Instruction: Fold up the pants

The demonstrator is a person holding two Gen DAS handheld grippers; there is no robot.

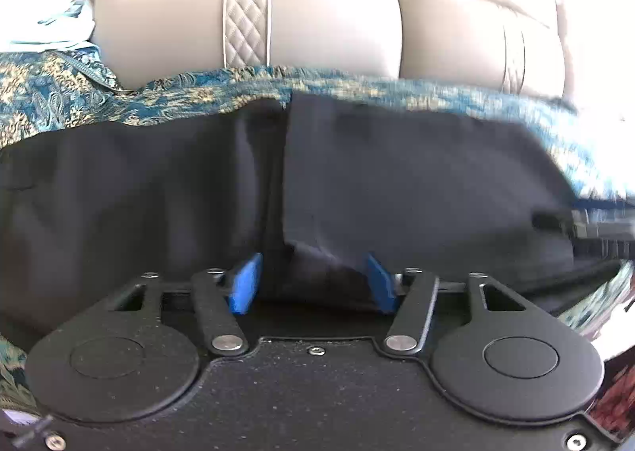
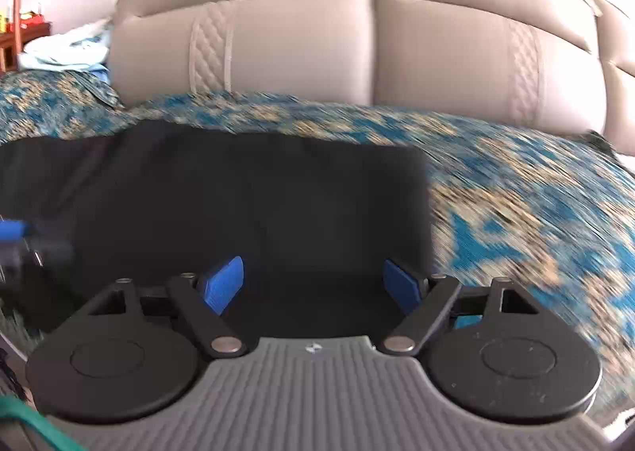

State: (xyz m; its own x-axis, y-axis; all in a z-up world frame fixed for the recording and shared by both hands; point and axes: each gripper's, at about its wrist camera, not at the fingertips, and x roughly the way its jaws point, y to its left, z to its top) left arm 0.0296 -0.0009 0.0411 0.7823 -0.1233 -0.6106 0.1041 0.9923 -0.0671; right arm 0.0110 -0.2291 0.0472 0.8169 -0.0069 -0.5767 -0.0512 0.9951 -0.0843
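Note:
Dark navy pants (image 1: 357, 181) lie spread across a blue-and-gold patterned cover (image 1: 59, 93). In the left wrist view a fold edge runs down the middle to my left gripper (image 1: 313, 278), which is open with its blue pads (image 1: 246, 282) either side of a fabric ridge. In the right wrist view the pants (image 2: 258, 205) end in a straight right edge. My right gripper (image 2: 313, 280) is open, low over the cloth near that edge. The left gripper's blue pad shows at the far left (image 2: 12, 230).
A beige padded headboard (image 2: 357, 42) stands behind the cover (image 2: 535, 212). Light blue bedding (image 2: 67, 50) is piled at the back left, next to a wooden stand (image 2: 20, 30). The right gripper's body shows at the right edge of the left wrist view (image 1: 595, 232).

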